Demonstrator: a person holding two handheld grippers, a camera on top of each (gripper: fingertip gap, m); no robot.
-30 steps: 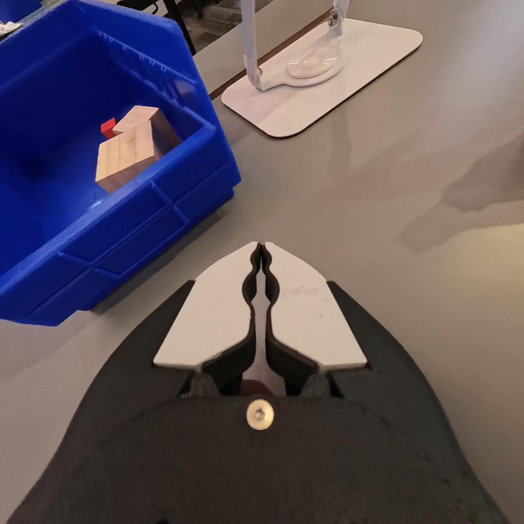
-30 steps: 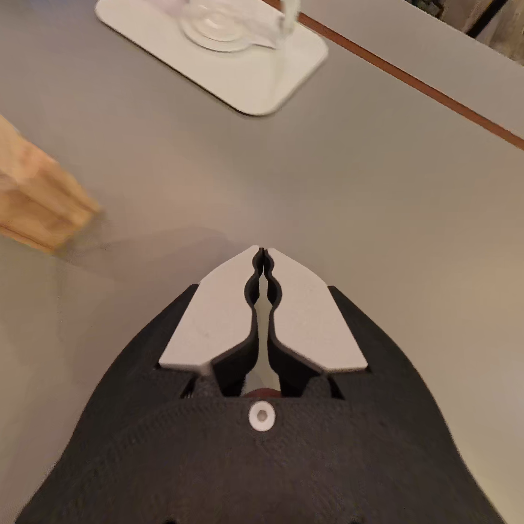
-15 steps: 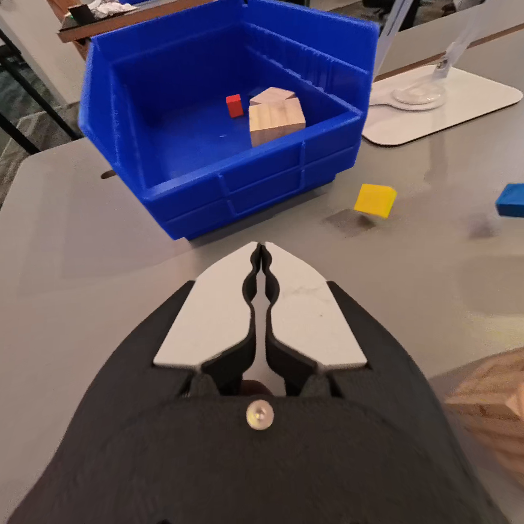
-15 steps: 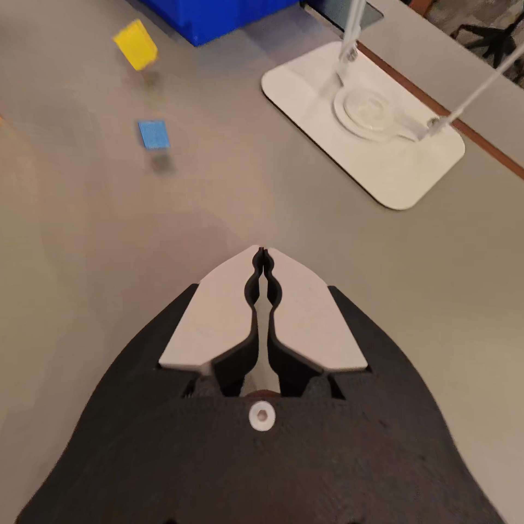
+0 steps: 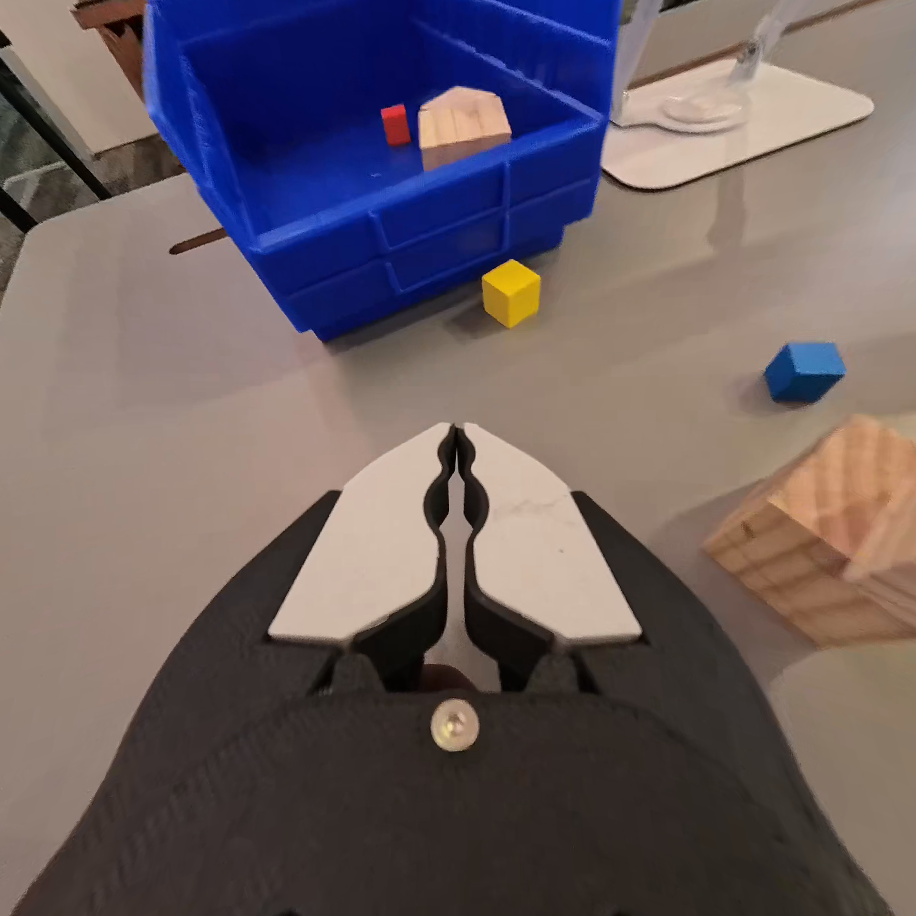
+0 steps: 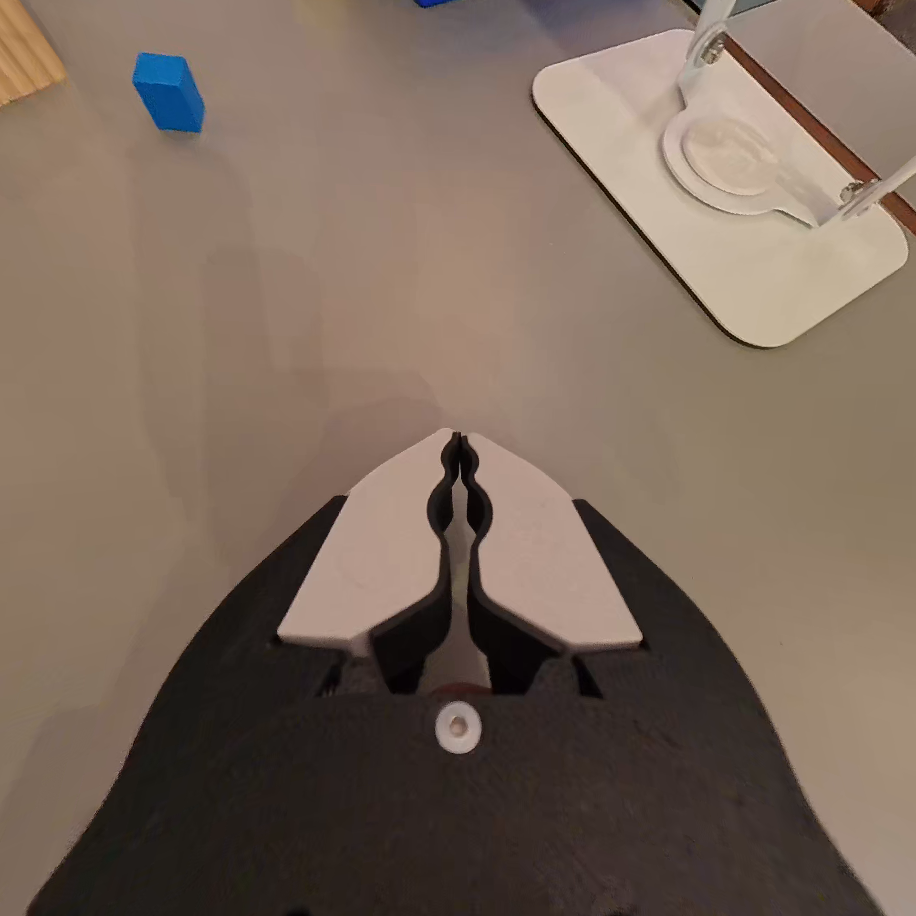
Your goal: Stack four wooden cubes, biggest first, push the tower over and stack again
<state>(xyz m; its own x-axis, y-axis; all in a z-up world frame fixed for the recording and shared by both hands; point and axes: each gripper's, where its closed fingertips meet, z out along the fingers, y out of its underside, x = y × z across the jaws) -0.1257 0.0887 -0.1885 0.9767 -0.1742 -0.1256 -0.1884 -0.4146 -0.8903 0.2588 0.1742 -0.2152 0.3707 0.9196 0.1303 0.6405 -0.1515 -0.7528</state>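
With the tower evidently down, the large bare-wood cube (image 5: 823,540) lies near right, the small yellow cube (image 5: 511,293) and small blue cube (image 5: 804,371) farther off, so restacking comes next: both the left gripper (image 5: 454,430) and right gripper (image 6: 456,436), fingers together and empty, must open on the big cube first.

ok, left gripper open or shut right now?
Shut, holding nothing. The left gripper has its jaws meeting at the tips, with only grey table beyond them.

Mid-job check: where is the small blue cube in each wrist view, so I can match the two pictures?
Left wrist view: the small blue cube lies on the grey table at the right edge, beyond the big wooden cube.
Right wrist view: the small blue cube sits at upper left, just right of a wooden cube corner.
Shared landmark: the white stand base.
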